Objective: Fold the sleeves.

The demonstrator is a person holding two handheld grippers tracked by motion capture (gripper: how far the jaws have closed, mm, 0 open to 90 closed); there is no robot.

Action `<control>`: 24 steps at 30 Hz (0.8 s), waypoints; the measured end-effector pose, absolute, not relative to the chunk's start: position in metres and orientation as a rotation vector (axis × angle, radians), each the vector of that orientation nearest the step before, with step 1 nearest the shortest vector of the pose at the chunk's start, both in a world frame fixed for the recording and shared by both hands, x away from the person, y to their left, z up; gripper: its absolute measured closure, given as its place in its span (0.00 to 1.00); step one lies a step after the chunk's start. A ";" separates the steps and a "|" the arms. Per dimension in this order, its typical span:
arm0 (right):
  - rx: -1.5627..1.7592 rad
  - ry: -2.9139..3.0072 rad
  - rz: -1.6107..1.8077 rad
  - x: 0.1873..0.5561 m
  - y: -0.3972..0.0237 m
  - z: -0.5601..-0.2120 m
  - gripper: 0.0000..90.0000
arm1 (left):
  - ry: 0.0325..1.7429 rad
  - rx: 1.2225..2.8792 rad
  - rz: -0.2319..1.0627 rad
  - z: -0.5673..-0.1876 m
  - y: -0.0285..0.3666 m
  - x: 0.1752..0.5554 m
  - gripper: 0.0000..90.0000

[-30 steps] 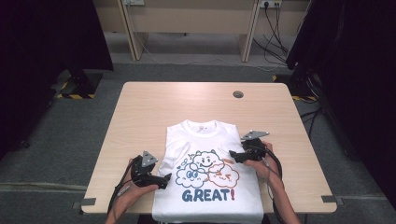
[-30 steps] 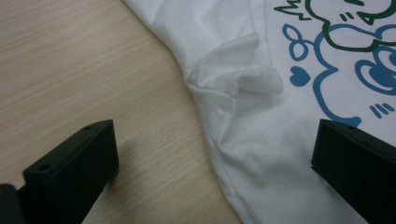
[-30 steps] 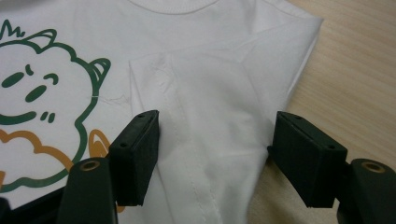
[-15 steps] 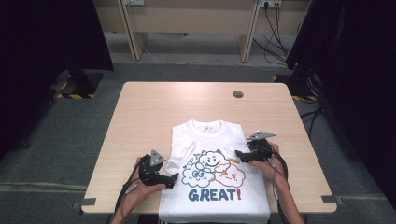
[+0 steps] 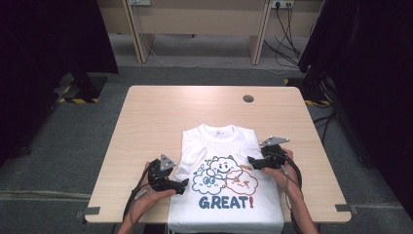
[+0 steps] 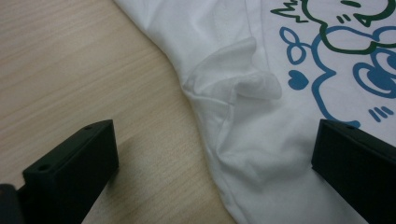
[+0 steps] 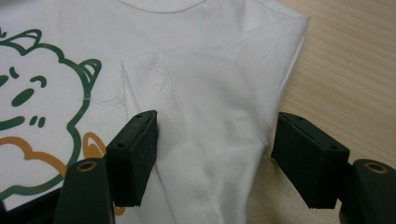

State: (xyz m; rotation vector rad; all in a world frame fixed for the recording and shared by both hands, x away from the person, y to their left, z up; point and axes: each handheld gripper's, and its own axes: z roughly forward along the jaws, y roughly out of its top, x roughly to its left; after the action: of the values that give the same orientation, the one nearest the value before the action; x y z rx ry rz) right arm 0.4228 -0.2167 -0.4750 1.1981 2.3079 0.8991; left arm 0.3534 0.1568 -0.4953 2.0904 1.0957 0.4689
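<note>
The white T-shirt [image 5: 226,185] lies sleeves-folded at the table's [image 5: 160,112] near edge. Left gripper [image 5: 182,185] and right gripper [image 5: 251,160], jaws spread, straddle its side edges; pinching them likely comes next.

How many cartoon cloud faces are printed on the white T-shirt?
3. The green-outlined cloud face is on top, the blue cloud face lower left, the orange cloud face lower right, all above the word GREAT on the white T-shirt.

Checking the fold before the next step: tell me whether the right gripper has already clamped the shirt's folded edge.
No: the right gripper stands open, its jaws straddling the folded edge of the white T-shirt without pressing on it.
</note>
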 end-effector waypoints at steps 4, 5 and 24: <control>1.211 2.305 0.902 0.423 -0.217 -0.475 0.35 | 1.098 2.087 0.467 -0.495 0.155 0.357 0.00; 1.209 2.302 0.903 0.423 -0.217 -0.475 0.35 | 1.096 2.090 0.468 -0.495 0.156 0.357 0.00; 1.229 2.218 1.116 0.395 -0.236 -0.473 0.06 | 1.097 2.087 0.467 -0.495 0.155 0.357 0.00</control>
State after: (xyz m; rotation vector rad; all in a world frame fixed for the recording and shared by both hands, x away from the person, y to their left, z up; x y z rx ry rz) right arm 0.3951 -0.2362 -0.4727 1.2289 2.2180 1.1158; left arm 0.3568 0.1554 -0.4953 2.0867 1.0972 0.4672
